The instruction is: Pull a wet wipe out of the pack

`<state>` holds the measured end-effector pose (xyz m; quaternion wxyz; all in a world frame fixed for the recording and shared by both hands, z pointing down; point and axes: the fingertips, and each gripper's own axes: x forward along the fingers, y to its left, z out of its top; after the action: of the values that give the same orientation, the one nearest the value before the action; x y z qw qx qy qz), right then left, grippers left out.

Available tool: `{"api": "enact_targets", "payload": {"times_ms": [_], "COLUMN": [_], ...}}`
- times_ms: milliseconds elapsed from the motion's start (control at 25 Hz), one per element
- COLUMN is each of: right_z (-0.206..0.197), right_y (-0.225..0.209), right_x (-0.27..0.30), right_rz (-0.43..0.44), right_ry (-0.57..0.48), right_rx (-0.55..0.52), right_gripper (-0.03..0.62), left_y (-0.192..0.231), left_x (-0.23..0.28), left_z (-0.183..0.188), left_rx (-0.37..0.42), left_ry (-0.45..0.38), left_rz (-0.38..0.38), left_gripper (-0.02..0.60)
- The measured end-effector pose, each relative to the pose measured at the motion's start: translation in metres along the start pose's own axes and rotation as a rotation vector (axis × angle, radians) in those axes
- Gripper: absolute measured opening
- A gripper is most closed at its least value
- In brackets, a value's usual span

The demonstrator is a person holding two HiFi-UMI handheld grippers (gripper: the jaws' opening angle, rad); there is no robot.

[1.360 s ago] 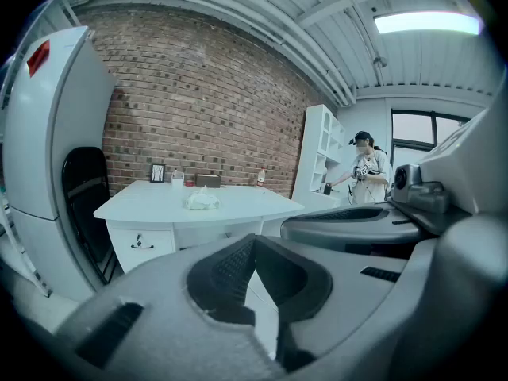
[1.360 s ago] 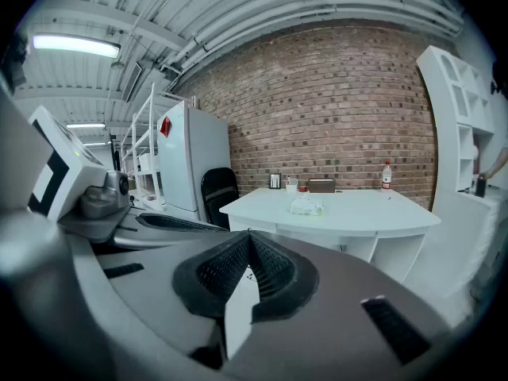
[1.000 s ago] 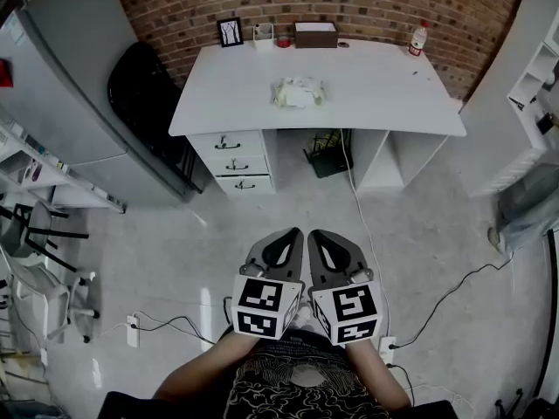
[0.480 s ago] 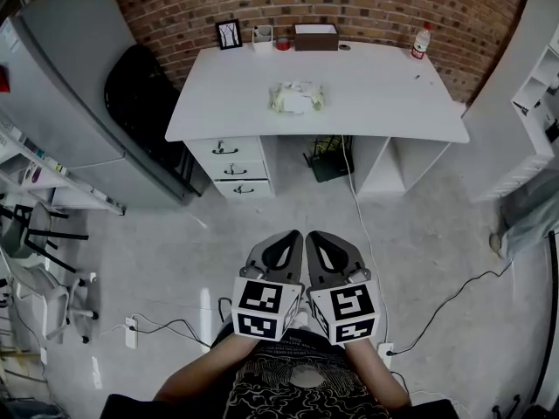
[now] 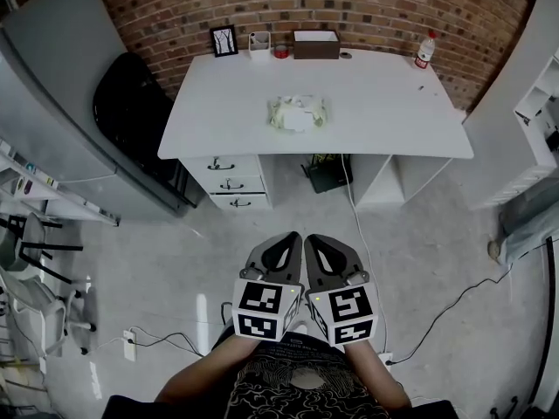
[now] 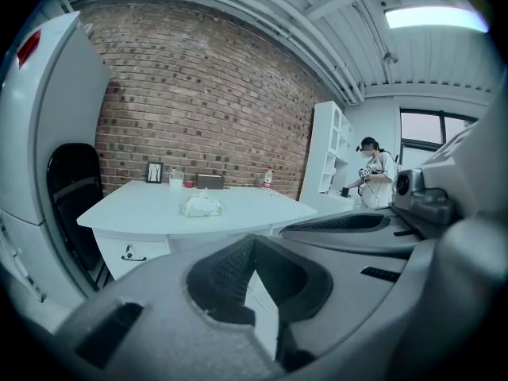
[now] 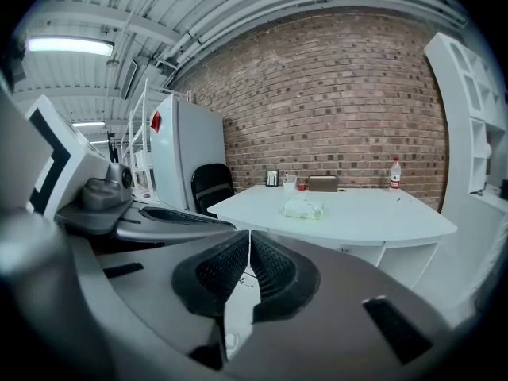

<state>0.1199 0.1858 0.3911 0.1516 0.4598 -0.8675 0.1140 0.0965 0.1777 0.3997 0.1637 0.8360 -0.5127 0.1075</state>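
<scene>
The wet wipe pack (image 5: 297, 113) lies in the middle of the white desk (image 5: 218, 103), pale green with a white wipe bunched on top. It also shows far off as the pack (image 6: 202, 205) in the left gripper view and as the pack (image 7: 302, 208) in the right gripper view. My left gripper (image 5: 293, 236) and right gripper (image 5: 315, 236) hang side by side over the floor, close to the person's body and well short of the desk. Both are shut with nothing between the jaws, as the left gripper (image 6: 252, 246) and right gripper (image 7: 250, 235) show in their own views.
Along the desk's back edge stand a picture frame (image 5: 224, 40), a cup (image 5: 258, 44), a brown box (image 5: 316, 44) and a bottle (image 5: 424, 51). A black chair (image 5: 131, 103) sits left of the desk; drawers (image 5: 229, 182) beneath. Cables (image 5: 445, 299) cross the floor. A person (image 6: 373, 173) stands by the white shelves.
The desk has slid lower and grown slightly in the head view, so the view has moved toward it. Both grippers stay shut and in the same place.
</scene>
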Motion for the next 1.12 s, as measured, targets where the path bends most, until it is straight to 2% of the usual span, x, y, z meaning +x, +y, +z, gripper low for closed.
{"api": "enact_targets", "payload": {"times_ms": [800, 1120], "right_z": [0.071, 0.084], "right_y": [-0.014, -0.013], "right_x": [0.158, 0.206], "right_rz": [-0.098, -0.132], "right_ry": [0.061, 0.085], "right_rx": [0.018, 0.005], "right_gripper": [0.018, 0.018], "left_y": [0.14, 0.183], "left_x": [0.089, 0.114], "left_z": [0.067, 0.083], "left_rx": [-0.018, -0.039], "left_ry": [0.028, 0.018], "left_rz": [-0.096, -0.134], "left_gripper": [0.011, 0.011]}}
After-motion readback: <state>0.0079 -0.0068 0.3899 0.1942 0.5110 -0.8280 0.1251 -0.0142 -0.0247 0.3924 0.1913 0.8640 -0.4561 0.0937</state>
